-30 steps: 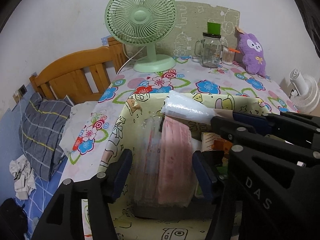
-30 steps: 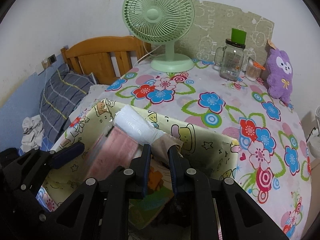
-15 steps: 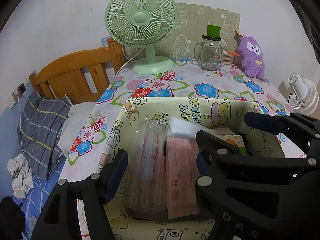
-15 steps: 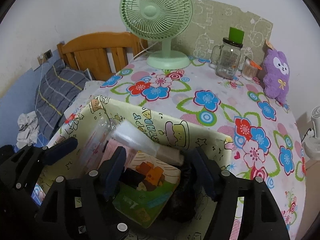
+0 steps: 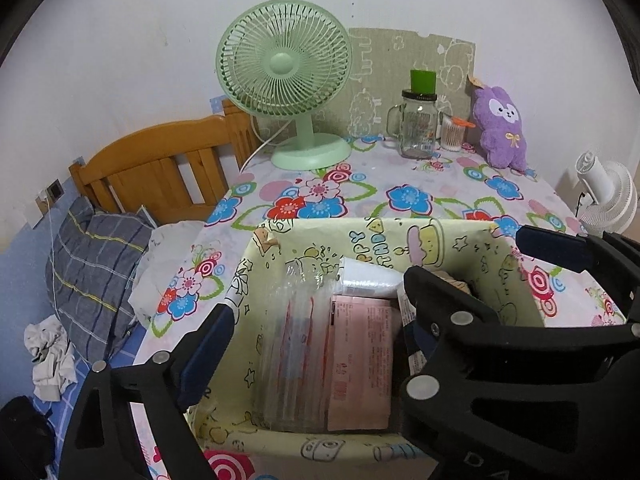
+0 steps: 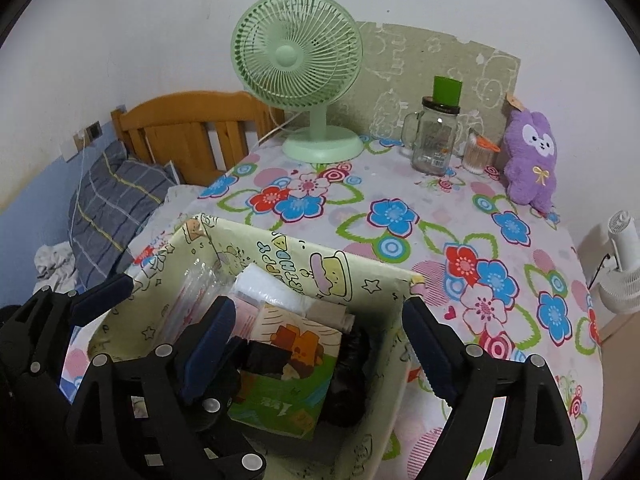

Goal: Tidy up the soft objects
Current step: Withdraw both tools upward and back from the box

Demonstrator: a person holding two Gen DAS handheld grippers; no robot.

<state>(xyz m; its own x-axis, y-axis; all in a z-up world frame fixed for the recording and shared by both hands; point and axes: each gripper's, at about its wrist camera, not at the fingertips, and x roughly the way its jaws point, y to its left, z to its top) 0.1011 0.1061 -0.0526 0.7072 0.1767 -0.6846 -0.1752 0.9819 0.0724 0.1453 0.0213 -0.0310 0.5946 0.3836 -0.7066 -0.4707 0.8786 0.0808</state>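
Storage box (image 5: 460, 236) at the table (image 5: 440, 184) front edge, packed with items.
A fan (image 5: 285, 60) stands behind it; jar (image 5: 418, 128) and plush toy (image 5: 500, 128) sit right of the fan; bed (image 5: 100, 248) lies left.

One yellow cartoon-printed storage box (image 6: 320, 268) is counted near the front edge of the table (image 6: 440, 216). Inside it, one white roll (image 6: 272, 288), one pink packet (image 5: 360, 352), one clear plastic pack (image 5: 296, 344), one green-and-orange illustrated packet (image 6: 288, 376) and one dark item (image 6: 348, 376) are made out. Along the far edge, one green desk fan (image 6: 296, 56), one glass jar mug (image 6: 434, 144), one small cotton-swab container (image 6: 476, 154) and one purple plush toy (image 6: 530, 156) are tallied. Two open grippers are seen: the left gripper (image 5: 316, 344) and the right gripper (image 6: 316, 344). One striped pillow (image 5: 92, 264) and one white fan (image 5: 608, 196) are noted off the table.
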